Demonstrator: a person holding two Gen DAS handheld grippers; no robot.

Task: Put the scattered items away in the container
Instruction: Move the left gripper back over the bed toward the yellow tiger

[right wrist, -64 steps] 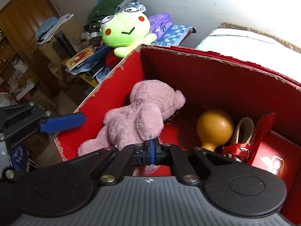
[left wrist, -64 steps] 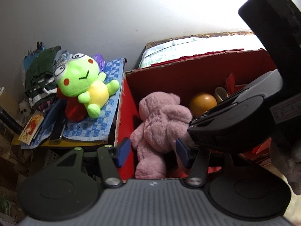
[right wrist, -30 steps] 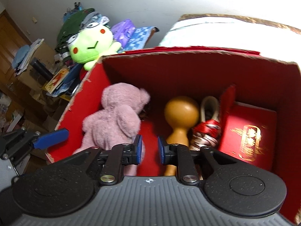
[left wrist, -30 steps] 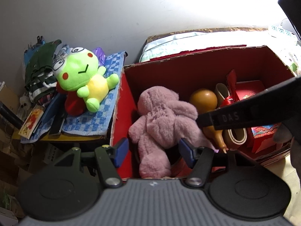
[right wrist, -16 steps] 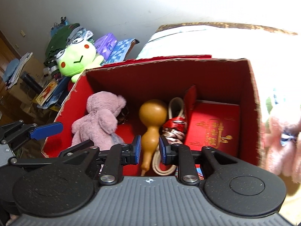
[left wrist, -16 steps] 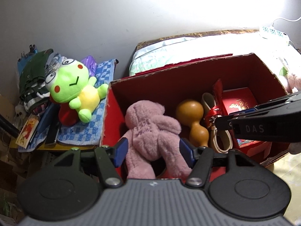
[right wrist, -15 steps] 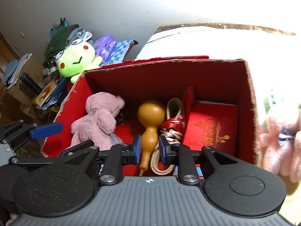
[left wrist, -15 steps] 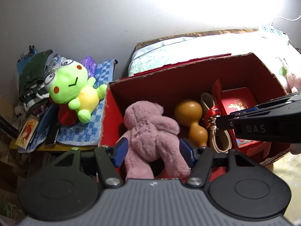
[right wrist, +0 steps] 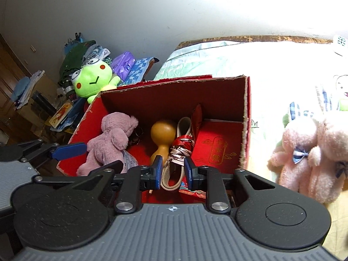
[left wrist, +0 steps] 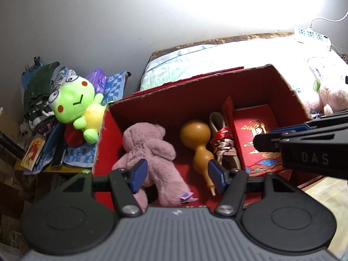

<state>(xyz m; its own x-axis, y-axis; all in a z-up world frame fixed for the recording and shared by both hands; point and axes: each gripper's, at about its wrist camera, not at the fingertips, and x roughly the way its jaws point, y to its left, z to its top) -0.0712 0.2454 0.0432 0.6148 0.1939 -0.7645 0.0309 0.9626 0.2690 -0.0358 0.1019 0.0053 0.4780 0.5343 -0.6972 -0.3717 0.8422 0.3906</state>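
Already the red box (right wrist: 246,117) on the bed (right wrist: 250,58) holds a mauve plush bear (left wrist: 148,148), a wooden gourd (left wrist: 199,143), a bundle of ribbon and strap (right wrist: 180,150) and a flat red gift box (left wrist: 256,139). Still outside it, a pale pink plush rabbit (right wrist: 308,156) lies on the bed just beside the box's right wall, and looks like the next thing to tidy. A green frog toy (left wrist: 76,106) sits on a checked cloth (left wrist: 113,87) on a stand left of the box.

Both tools hover over the box's near edge. The left gripper (left wrist: 177,178) has its jaws apart and opening, with nothing pressed between them. The right gripper (right wrist: 173,171) has its jaws a little apart, also empty.

The rabbit should be light, soft and squashy, not fragile. Its fur may slide under a shallow pinch, so I would take hold across the torso, near the blue bow, rather than by an ear or limb.
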